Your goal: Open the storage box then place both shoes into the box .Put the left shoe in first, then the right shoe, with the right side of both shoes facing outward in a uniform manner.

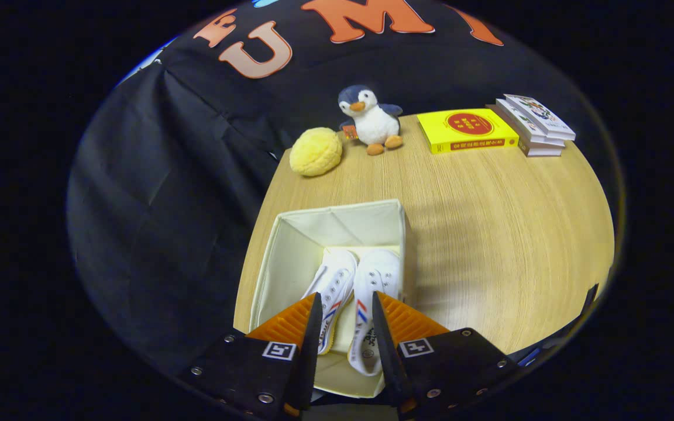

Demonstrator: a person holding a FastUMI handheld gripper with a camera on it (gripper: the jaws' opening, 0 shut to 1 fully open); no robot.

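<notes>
Fingers (344,304) parted above two shoes (353,292), in box (290,245)

Storage box (290,257): cream. Shoes (366,292) inside it: white, red-and-blue side stripes. Beyond the box: yellow book (467,130), navy-and-white penguin (370,118).

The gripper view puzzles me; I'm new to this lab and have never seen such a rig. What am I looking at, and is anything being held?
The camera rides on a hand-held two-finger gripper and looks forward along its fingers, the two wedge shapes at the bottom. They stand apart above an open cream storage box on a wooden table. Inside the box lie two white shoes side by side: the left shoe and the right shoe. The fingers press on nothing, so nothing is held. Beyond the box sit a yellow plush ball, a toy penguin, a yellow book and a small stack of books.
</notes>
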